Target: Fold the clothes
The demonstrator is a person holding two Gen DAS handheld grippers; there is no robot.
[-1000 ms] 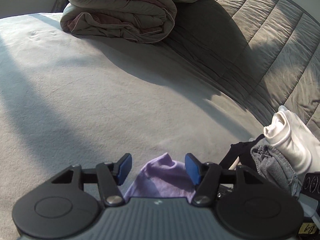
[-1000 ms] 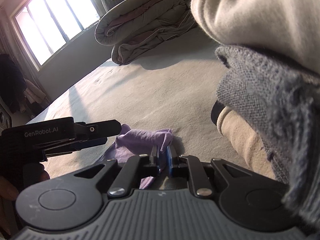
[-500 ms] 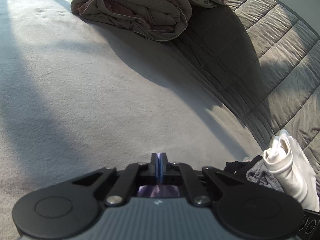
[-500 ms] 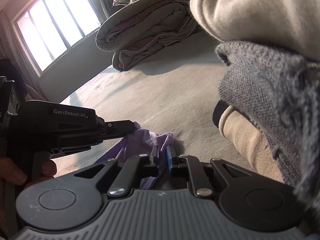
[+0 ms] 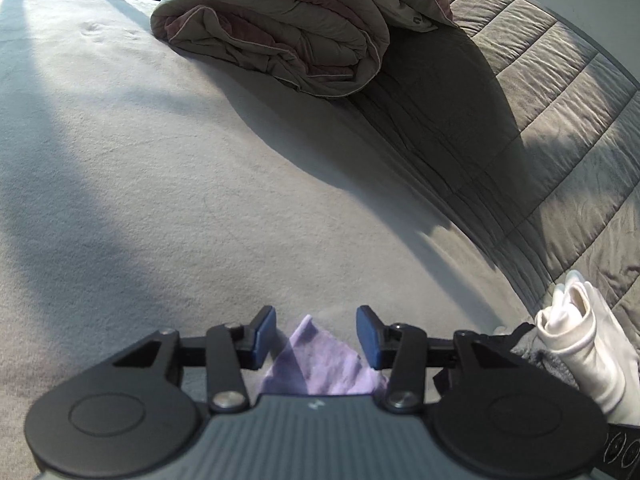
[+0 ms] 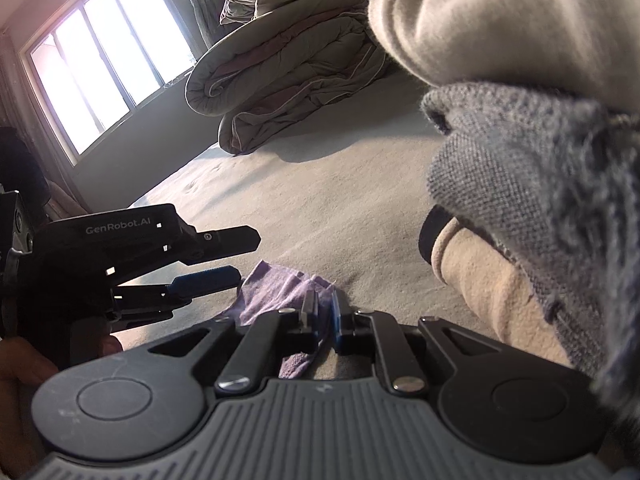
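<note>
Lilac knit cloth [image 6: 280, 292] lies crumpled on the pale sheet of the bed [image 5: 168, 184], at its near edge, between the 2 tools and just left of the clothes heap. Right gripper [image 6: 325, 314]: jaws nearly together, pinching 1 corner of that cloth. Left gripper [image 5: 316, 334]: jaws wide, blue pads either side of a raised peak of the cloth, nothing clamped; in the right wrist view it [image 6: 224, 256] hangs just above the fabric. Risks, as judgement: if the left closes too high it catches air or only a thin fuzz of knit, and the corner slips on the lift; if it bites a doubled layer, the piece will open twisted instead of flat. A pull by the right before the left has hold would drag the cloth out from between the open pads. The heap crowds the right side, so a sideways spread could snag the grey knit [image 6: 532, 184]. Counts: 2 grippers, 1 lilac cloth, 1 heap showing 4 pieces (cream roll [image 5: 580, 332], grey knit, peach fleece [image 6: 484, 280], 1 dark item [image 5: 444, 380]), 1 folded duvet stack [image 5: 288, 28] at the far edge, 1 quilted grey cover [image 5: 560, 128].
</note>
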